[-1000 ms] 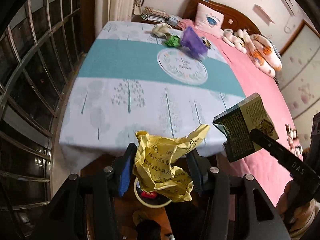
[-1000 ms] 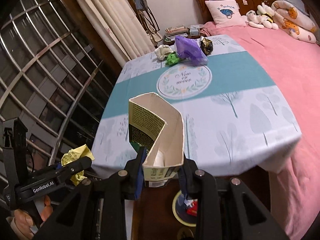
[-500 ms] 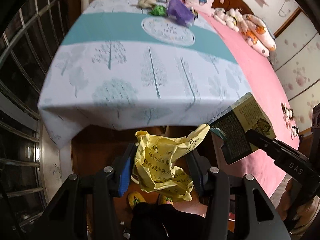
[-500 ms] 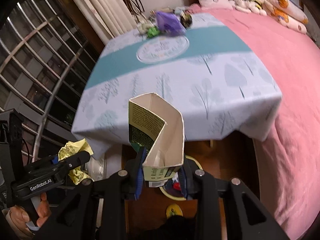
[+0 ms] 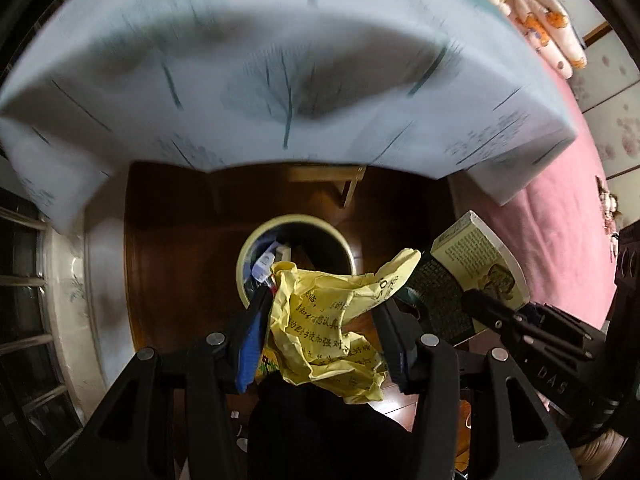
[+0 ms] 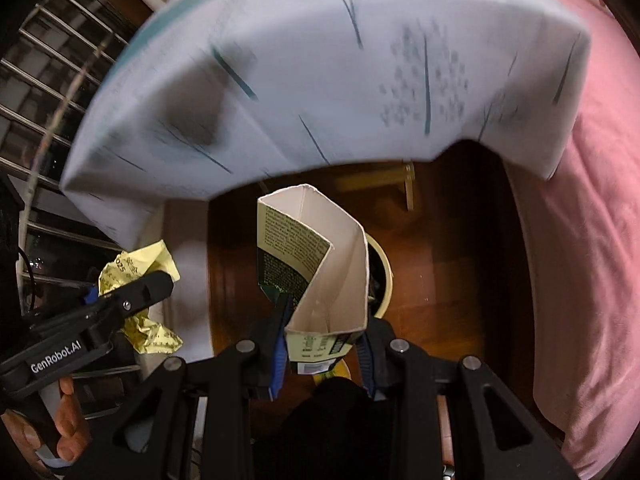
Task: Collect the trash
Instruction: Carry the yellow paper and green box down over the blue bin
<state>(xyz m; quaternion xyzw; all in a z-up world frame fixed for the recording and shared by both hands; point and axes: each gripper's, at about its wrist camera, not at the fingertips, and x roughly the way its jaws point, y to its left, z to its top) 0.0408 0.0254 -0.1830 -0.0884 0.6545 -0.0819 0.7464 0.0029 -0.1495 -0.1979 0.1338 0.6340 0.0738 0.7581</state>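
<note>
My left gripper [image 5: 320,304] is shut on a crumpled yellow paper [image 5: 328,332] and holds it just above and in front of a round cream trash bin [image 5: 296,226] on the dark wooden floor. The bin holds some trash. My right gripper [image 6: 324,312] is shut on an open, flattened carton [image 6: 332,276], held over the same bin [image 6: 384,276]. The carton [image 5: 476,276] and the right gripper show at the right of the left wrist view. The yellow paper [image 6: 136,264] and the left gripper show at the left of the right wrist view.
The table with the pale tree-print cloth [image 5: 280,60] overhangs above the bin, its edge close by. A bed with a pink cover [image 6: 580,260] lies to the right. A window grille [image 6: 48,60] is at the left. A wooden stool leg [image 6: 408,188] stands under the table.
Both grippers have dropped below the table edge and tilted down toward the floor. The bin has come into full view under them. Both still hold their trash.
</note>
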